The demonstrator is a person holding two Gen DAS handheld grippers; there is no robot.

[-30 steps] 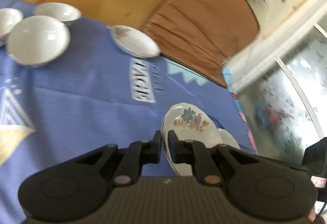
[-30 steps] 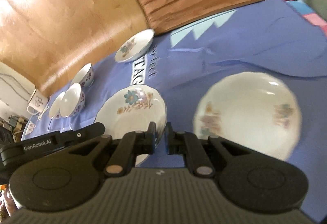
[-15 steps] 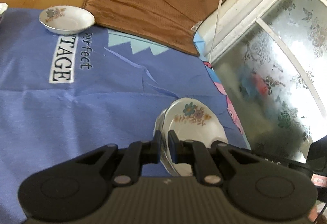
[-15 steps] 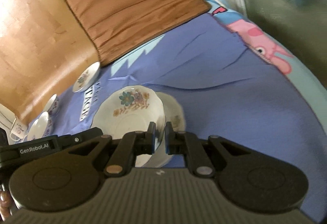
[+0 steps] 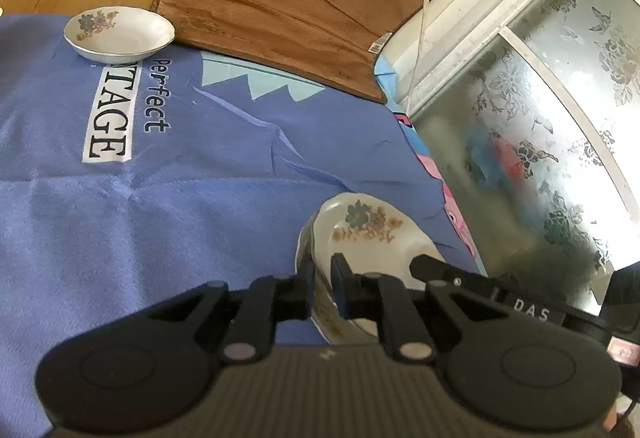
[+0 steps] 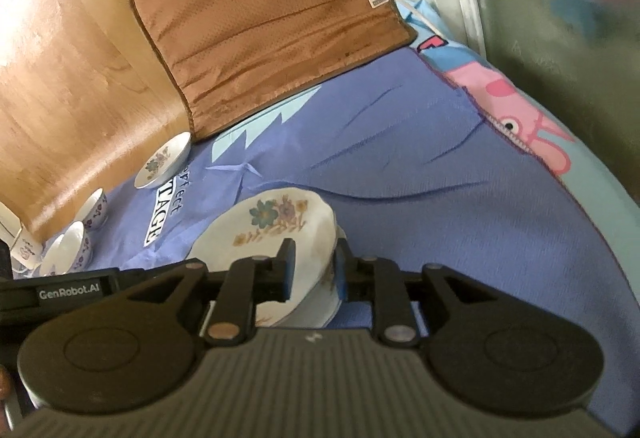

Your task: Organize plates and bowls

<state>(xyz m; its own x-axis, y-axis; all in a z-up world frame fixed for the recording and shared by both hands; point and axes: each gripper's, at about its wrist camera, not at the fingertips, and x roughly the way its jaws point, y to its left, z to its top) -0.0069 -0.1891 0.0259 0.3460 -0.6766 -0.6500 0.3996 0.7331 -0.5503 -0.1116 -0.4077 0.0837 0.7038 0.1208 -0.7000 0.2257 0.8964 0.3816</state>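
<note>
Right wrist view | right gripper [image 6: 313, 265] jaws just opening, astride stacked plate [image 6: 276, 222] rim, pads clear | left gripper [image 5: 321, 276] pinches opposite rim | stack between both, well short of brown mat [image 6: 256, 18]

We see the stacked plates [image 6: 280, 222] on the cloth [image 6: 440, 230], w/ the left claw [image 5: 322, 278] on their near-left rim & the right claw [image 6: 314, 266] straddling the near-right rim. A small dish [image 6: 163, 159] sits farther back-left, just beside the mat [image 6: 260, 30] behind it. Further left, at the cloth's edge, stand the bowls [image 6: 68, 246], well apart from the plates.
</note>
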